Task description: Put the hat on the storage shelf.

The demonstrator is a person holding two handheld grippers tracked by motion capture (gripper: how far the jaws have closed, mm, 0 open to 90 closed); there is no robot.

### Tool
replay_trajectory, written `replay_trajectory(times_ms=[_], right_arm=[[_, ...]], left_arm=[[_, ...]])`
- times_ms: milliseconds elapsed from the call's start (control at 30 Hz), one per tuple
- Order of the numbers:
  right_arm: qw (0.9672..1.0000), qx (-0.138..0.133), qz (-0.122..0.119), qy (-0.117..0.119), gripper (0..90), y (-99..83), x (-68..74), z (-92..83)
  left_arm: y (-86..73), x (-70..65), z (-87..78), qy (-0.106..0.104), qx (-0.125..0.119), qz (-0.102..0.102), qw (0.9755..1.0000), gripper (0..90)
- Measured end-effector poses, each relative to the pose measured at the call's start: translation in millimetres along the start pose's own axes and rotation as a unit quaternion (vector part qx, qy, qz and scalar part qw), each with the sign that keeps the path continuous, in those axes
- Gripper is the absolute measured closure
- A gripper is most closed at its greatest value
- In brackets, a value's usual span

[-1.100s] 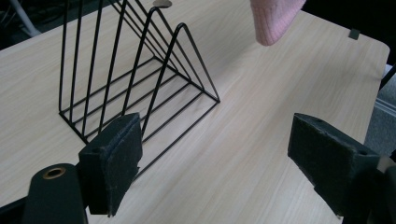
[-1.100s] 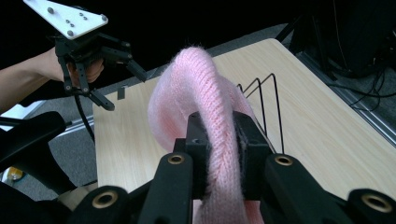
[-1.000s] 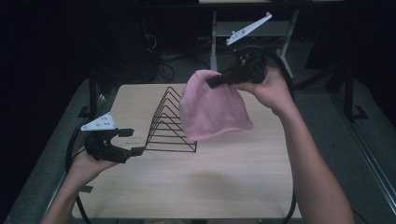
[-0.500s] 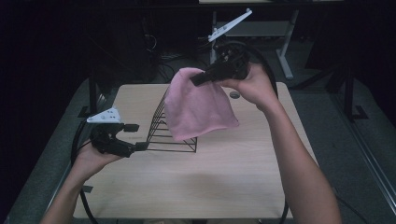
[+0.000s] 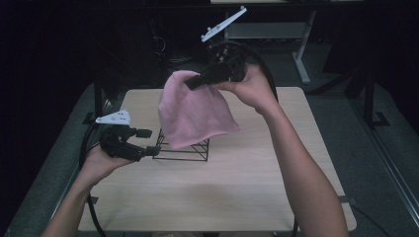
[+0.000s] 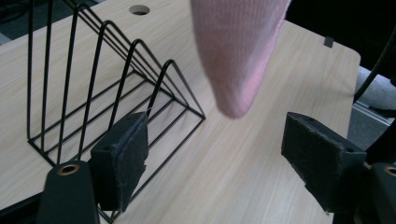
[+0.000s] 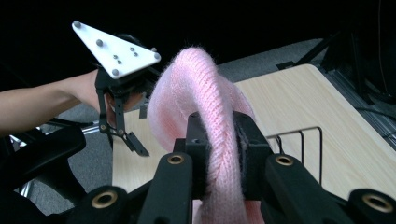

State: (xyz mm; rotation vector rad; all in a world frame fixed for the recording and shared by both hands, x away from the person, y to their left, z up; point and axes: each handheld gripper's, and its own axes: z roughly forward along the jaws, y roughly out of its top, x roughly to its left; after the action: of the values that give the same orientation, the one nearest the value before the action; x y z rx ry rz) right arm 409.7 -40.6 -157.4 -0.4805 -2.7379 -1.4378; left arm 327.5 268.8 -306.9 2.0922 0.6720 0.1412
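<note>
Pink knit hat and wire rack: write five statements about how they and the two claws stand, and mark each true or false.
1. The right claw is shut on the pink knit hat. True.
2. The hat lies flat on the table. False: it hangs in the air from the right claw, above the black wire rack.
3. The left claw has its jaws apart with nothing between the pads. True; they have just been closing a little.
4. The left claw grips a wire of the rack. False: in the left gripper view its pads stand apart, and one is merely in front of the rack's near corner.
5. The rack has tipped onto its side. False: it stands upright on the table.
</note>
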Motion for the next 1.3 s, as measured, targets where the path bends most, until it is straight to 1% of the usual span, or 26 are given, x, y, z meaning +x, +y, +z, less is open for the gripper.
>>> replay_trajectory(times_ms=[100,133,167,233,267,333,400,467,533,567,600,633,667,700,767,800,833,900,933,967,1067,1133,1167,1300], right_arm=[[1.0,0.001,-0.008,0.004,77.8,5.3,1.3,4.9],[1.0,0.001,-0.008,0.004,77.8,7.0,2.0,6.5],[0.9999,0.001,-0.014,0.004,77.7,8.3,1.6,8.0],[0.9999,-0.001,-0.013,0.006,77.6,11.1,2.4,11.3],[0.9999,-0.002,-0.015,0.009,77.6,12.2,2.1,13.5],[0.9999,-0.001,-0.012,0.01,77.6,13.4,1.9,16.4],[0.9998,0.0,-0.016,0.012,77.6,14.5,1.7,19.7],[0.9997,0.0,-0.015,0.017,77.6,16.6,3.1,22.6],[0.9996,-0.003,-0.019,0.018,77.6,18.0,3.4,24.7],[0.9996,-0.004,-0.018,0.022,77.6,18.9,4.1,25.8],[0.9995,-0.004,-0.021,0.022,77.6,19.9,4.3,26.8],[0.9996,-0.004,-0.019,0.023,77.6,20.9,5.0,27.5],[0.9995,-0.005,-0.021,0.023,77.5,21.7,4.6,28.1],[0.9995,-0.006,-0.024,0.022,77.6,22.3,4.2,28.6],[0.9995,-0.009,-0.02,0.022,77.5,23.4,3.4,29.4],[0.9994,-0.012,-0.024,0.021,77.4,23.8,1.9,30.0],[0.9994,-0.013,-0.021,0.023,77.4,24.1,1.6,30.1],[0.9992,-0.022,-0.022,0.024,77.5,24.3,-0.9,29.5],[0.9992,-0.025,-0.017,0.025,77.5,24.5,-1.9,29.4],[0.9993,-0.024,-0.016,0.024,77.6,24.4,-4.3,29.6],[0.9993,-0.027,-0.011,0.021,77.6,23.7,-9.4,30.2],[0.9993,-0.032,-0.007,0.019,77.6,23.5,-12.5,29.4],[0.9992,-0.035,-0.008,0.015,77.5,23.4,-14.9,28.5],[0.9991,-0.041,0.003,0.008,77.6,23.3,-21.1,26.9]], left_arm=[[3.0,2.2,0.7,-0.009,-0.003,-0.008,0.9999,24.6],[3.9,3.0,1.1,-0.009,0.001,-0.005,0.9999,25.9],[4.4,3.8,2.1,-0.01,0.004,-0.006,0.9999,26.3],[4.7,5.2,4.9,-0.02,0.012,-0.002,0.9997,29.8],[4.8,5.2,5.6,-0.021,0.015,0.0,0.9997,31.4],[5.0,6.1,6.5,-0.022,0.016,0.002,0.9996,33.8],[5.4,8.4,6.1,-0.027,0.013,0.004,0.9995,38.1],[5.9,11.6,5.8,-0.032,0.008,-0.002,0.9995,43.0],[6.4,16.2,4.7,-0.045,0.0,-0.026,0.9986,46.4],[6.6,18.0,4.0,-0.05,-0.003,-0.032,0.9983,51.0],[6.8,19.5,3.2,-0.051,-0.005,-0.032,0.9982,54.8],[6.9,20.6,2.5,-0.051,-0.006,-0.034,0.9981,58.2],[7.3,22.4,1.3,-0.05,-0.005,-0.033,0.9982,63.0],[7.5,23.5,0.6,-0.049,-0.008,-0.037,0.9981,66.3],[9.2,27.5,-2.6,-0.043,-0.007,-0.035,0.9984,71.6],[9.7,28.7,-3.4,-0.04,-0.01,-0.037,0.9985,74.7],[10.6,31.4,-5.1,-0.036,-0.015,-0.041,0.9984,75.3],[11.6,34.6,-7.1,-0.038,-0.019,-0.045,0.9981,78.4],[12.8,36.2,-8.4,-0.028,-0.017,-0.042,0.9986,79.2],[13.7,37.5,-9.1,-0.024,-0.015,-0.039,0.9988,80.2],[17.1,42.6,-11.2,-0.016,-0.013,-0.041,0.9989,80.2],[19.5,47.0,-13.2,-0.013,-0.018,-0.046,0.9987,80.3],[20.4,48.7,-13.6,-0.012,-0.018,-0.045,0.9987,81.0],[26.6,54.7,-14.2,-0.001,-0.015,-0.045,0.9989,81.1]])
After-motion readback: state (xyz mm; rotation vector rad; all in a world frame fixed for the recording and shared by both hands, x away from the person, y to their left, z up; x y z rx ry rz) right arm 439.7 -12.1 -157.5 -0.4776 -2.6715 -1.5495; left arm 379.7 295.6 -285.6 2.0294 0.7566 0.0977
